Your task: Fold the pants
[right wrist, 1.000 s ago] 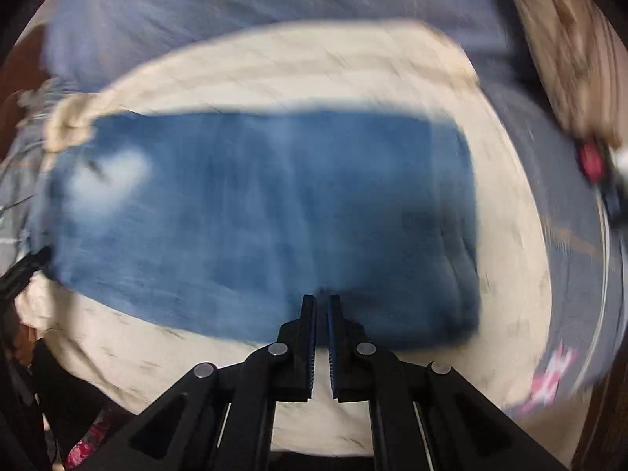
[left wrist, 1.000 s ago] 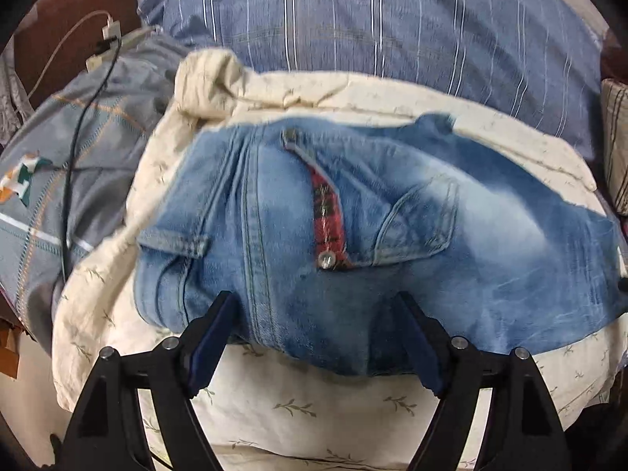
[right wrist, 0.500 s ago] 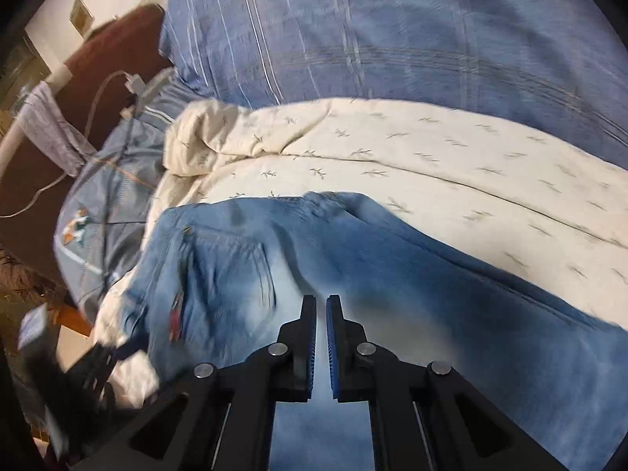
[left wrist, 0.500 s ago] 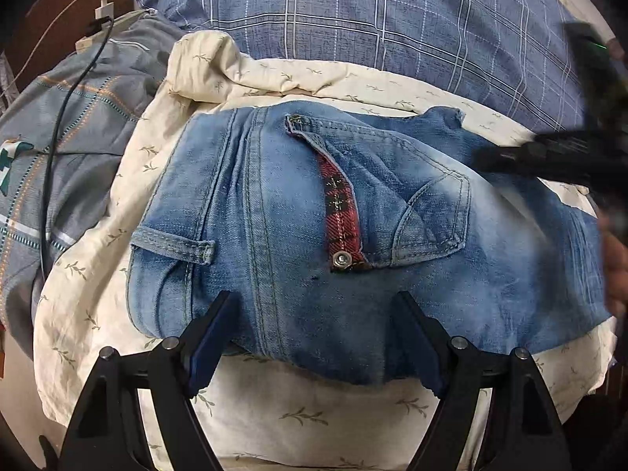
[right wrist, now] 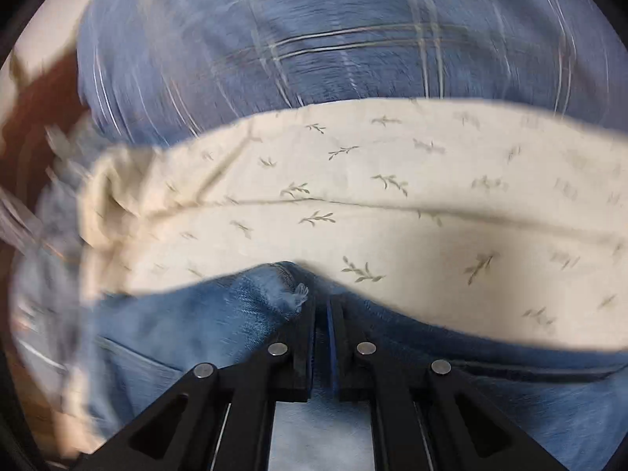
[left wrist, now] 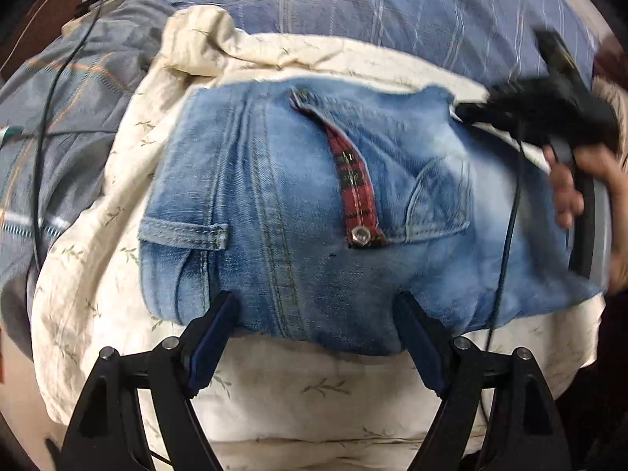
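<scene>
Faded blue jeans (left wrist: 298, 204) lie folded on a cream leaf-print sheet (left wrist: 298, 384), back pocket and red plaid flap facing up. My left gripper (left wrist: 316, 306) is open, its fingers straddling the jeans' near edge, holding nothing. My right gripper (left wrist: 467, 112) shows in the left wrist view at the jeans' far right corner, blurred, with the hand behind it. In the right wrist view the right gripper (right wrist: 322, 302) is shut, its tips at a frayed denim edge (right wrist: 290, 294); I cannot tell whether cloth is pinched between them.
A blue plaid pillow or duvet (left wrist: 353, 4) lies behind the cream sheet. A grey patterned blanket (left wrist: 59, 110) with a black cable (left wrist: 43, 133) across it lies at the left. A cable hangs from the right gripper (left wrist: 506, 243) over the jeans.
The right gripper has swung in over the jeans and come down to their far right corner. The left gripper has stayed open at the near edge.
</scene>
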The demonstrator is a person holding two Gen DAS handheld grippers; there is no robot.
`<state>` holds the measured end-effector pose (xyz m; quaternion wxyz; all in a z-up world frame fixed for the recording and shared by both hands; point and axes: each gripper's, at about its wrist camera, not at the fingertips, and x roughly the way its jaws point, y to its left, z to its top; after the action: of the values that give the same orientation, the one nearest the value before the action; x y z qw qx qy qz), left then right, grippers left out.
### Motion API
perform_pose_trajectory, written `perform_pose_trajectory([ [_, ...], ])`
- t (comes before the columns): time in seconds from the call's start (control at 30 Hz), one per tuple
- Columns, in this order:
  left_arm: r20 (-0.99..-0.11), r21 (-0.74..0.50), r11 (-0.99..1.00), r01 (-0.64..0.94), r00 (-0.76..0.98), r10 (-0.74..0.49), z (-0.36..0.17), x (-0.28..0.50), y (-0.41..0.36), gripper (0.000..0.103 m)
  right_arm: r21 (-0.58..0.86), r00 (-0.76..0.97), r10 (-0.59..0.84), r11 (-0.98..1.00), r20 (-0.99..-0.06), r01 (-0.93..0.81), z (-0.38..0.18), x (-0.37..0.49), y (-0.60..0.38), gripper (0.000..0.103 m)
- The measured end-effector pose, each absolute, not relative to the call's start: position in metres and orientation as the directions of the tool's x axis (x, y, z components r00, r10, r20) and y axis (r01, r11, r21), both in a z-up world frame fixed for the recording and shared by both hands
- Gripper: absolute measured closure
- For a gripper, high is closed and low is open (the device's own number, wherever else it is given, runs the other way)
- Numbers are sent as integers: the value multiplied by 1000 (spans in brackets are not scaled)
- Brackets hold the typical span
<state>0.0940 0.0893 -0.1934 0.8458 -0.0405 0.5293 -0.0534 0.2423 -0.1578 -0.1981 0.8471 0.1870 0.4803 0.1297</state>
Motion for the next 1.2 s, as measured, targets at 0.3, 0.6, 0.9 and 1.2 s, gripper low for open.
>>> perform_pose_trajectory([
  [0.3, -854, 2, 1000, -10, 519, 7, -181, 110, 100, 20, 375, 564, 382, 917, -732, -134, -164, 158, -210, 96],
  [0.6, -900, -42, 995, -93, 437, 3, -213, 117, 128, 11, 178, 528, 169, 983, -832, -33, -195, 84, -267, 96],
  [0.9, -874, 4, 994, -106, 483, 55, -179, 97, 114, 12, 300, 567, 177, 945, -805, 132, -215, 58, -339, 96],
  [1.2, -897, 36, 996, -83, 436, 69, -203, 111, 85, 8, 305, 618, 94, 921, -780, 244, -222, 41, -367, 95],
])
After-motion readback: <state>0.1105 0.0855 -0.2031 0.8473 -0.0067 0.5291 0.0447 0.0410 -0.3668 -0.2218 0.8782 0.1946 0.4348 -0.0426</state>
